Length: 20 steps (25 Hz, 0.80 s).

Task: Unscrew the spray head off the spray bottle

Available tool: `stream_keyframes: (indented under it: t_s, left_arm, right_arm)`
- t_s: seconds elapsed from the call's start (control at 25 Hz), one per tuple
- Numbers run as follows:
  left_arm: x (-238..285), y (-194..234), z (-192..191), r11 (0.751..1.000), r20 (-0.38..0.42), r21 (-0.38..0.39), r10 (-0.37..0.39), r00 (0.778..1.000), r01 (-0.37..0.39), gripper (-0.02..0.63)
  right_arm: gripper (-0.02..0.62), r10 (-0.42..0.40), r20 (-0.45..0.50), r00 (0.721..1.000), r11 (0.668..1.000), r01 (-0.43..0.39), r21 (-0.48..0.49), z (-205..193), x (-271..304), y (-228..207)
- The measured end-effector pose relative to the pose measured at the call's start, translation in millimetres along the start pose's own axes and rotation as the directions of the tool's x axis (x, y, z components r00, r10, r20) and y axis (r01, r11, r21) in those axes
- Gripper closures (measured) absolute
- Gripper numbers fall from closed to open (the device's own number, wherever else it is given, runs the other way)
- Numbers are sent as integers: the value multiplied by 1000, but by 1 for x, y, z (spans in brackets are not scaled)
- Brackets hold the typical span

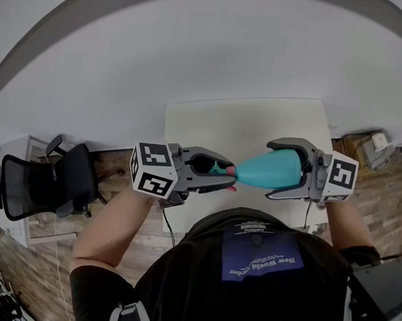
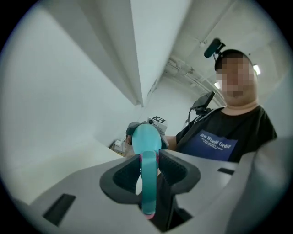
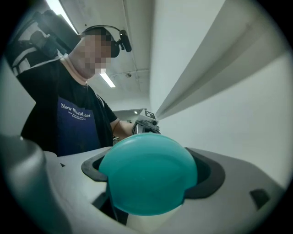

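A teal spray bottle (image 1: 272,169) lies level in the air between my two grippers, above the person's chest. My right gripper (image 1: 291,168) is shut on its wide body, whose round base (image 3: 149,178) fills the right gripper view. My left gripper (image 1: 222,171) is shut on the teal spray head (image 2: 148,183), which has pink trim at its neck (image 1: 232,171). In the left gripper view the dark pads (image 2: 176,169) press on both sides of the head, and the bottle body (image 2: 146,139) points away toward the right gripper (image 2: 153,123).
A white table (image 1: 258,133) stands behind the grippers. A black office chair (image 1: 45,180) sits at the left on the wood floor. A cable hangs below the left gripper. Small items lie on the floor at the far right (image 1: 377,148).
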<state>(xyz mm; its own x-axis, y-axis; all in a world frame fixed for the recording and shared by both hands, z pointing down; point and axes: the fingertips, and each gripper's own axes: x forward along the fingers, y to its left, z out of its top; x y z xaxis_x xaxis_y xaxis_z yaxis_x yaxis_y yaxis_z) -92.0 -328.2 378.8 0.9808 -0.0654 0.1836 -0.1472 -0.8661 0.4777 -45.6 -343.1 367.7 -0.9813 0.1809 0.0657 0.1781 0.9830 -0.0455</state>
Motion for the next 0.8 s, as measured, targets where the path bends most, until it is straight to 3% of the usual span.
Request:
stream_keyframes:
  t_s: [0.2,0.44,0.64,0.8]
  left_arm:
    - [-2,1,-4,981,75,-175,-71,995,83,471]
    - [-5,-1,-9,956,138,-254,-111,984,144,471]
    - [-6,-1,-10,892,228,-377,-172,958,250,471]
    - [-5,1,-13,858,272,-421,-192,943,296,471]
  right_arm:
    - [161,24,-91,996,994,-33,-104,-1,2,8]
    - [160,41,-137,990,983,-64,-172,5,7,12]
    - [161,37,-243,969,966,-97,-241,-2,3,14]
    - [161,33,-303,952,943,-130,-306,-5,3,16]
